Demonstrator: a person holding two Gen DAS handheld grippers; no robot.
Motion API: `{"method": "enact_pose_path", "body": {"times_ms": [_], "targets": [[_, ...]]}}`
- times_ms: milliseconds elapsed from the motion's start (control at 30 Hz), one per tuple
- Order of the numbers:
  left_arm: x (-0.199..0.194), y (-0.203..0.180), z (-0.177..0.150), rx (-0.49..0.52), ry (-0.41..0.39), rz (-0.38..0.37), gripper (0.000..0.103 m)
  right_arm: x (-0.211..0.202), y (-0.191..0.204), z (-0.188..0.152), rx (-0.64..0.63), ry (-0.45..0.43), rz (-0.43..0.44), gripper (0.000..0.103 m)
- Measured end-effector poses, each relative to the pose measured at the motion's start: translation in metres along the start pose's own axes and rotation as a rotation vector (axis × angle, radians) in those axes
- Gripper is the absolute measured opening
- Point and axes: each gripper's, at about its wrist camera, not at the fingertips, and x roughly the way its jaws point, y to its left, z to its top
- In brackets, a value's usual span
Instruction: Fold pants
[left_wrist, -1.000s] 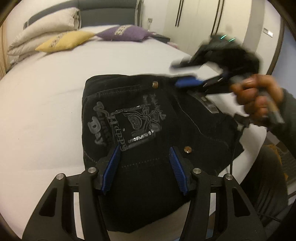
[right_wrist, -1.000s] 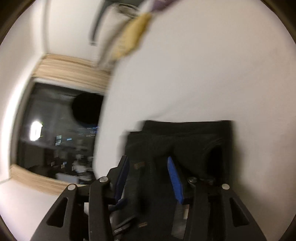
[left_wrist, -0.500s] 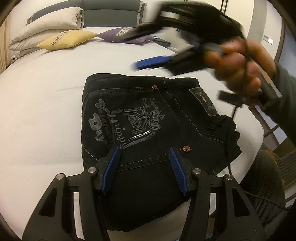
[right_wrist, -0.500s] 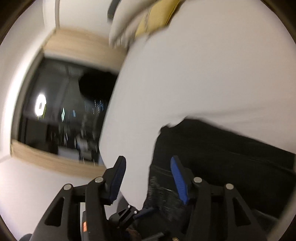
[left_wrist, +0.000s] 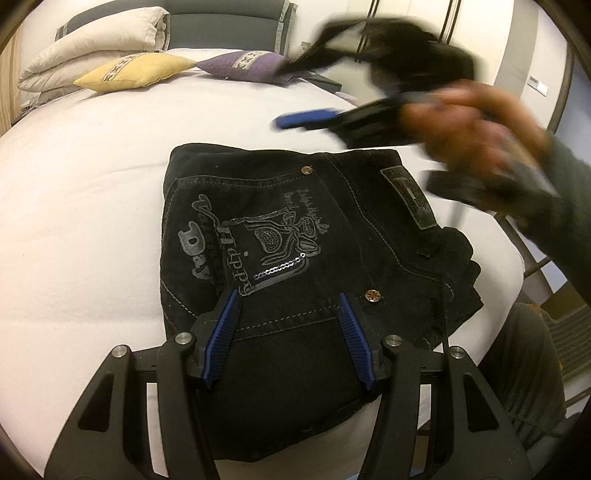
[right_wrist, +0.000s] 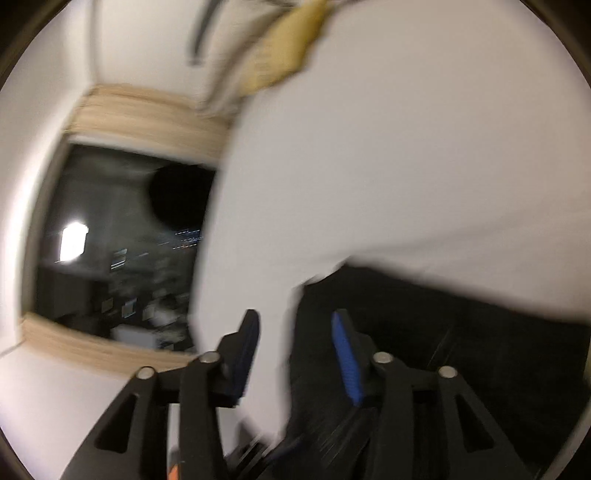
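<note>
Black folded pants (left_wrist: 295, 229) with a grey printed back pocket lie on the white bed (left_wrist: 92, 184). My left gripper (left_wrist: 287, 295) hovers over their near part, open, blue pads apart and nothing pinched between them. A hand (left_wrist: 476, 129) carries my right gripper (left_wrist: 295, 92), blurred, above the far right corner of the pants and off the cloth. In the right wrist view that gripper (right_wrist: 295, 315) is open and empty, with the pants (right_wrist: 443, 332) low on the right and the bed (right_wrist: 406, 166) beyond.
A yellow cushion (left_wrist: 136, 70), a purple cushion (left_wrist: 243, 64) and white pillows (left_wrist: 96, 44) sit by the headboard. The bed's edge runs just right of the pants, beside the person's leg (left_wrist: 524, 369). A dark window (right_wrist: 122, 240) lies past the bed's other side.
The right gripper let go at the pants' right side, its jaws widened, and it rose toward the far edge. The pants lie flatter. The left gripper stayed put.
</note>
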Motion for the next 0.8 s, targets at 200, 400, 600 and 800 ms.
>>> {"method": "enact_pose_path", "body": {"times_ms": [200, 400, 600, 800], "targets": [[0.002, -0.007, 0.007, -0.002, 0.024, 0.043, 0.053, -0.03, -0.045, -0.067, 0.058, 0.011, -0.045, 0.062], [0.004, -0.018, 0.018, 0.008, 0.06, 0.104, 0.054, -0.11, -0.096, -0.12, 0.186, -0.185, -0.095, 0.056], [-0.023, -0.024, 0.04, 0.0, 0.039, 0.168, 0.056, -0.16, -0.079, -0.142, 0.165, -0.353, -0.119, 0.068], [-0.047, -0.011, 0.055, -0.038, 0.065, 0.258, 0.064, -0.137, -0.069, -0.136, 0.152, -0.318, -0.113, 0.073]]}}
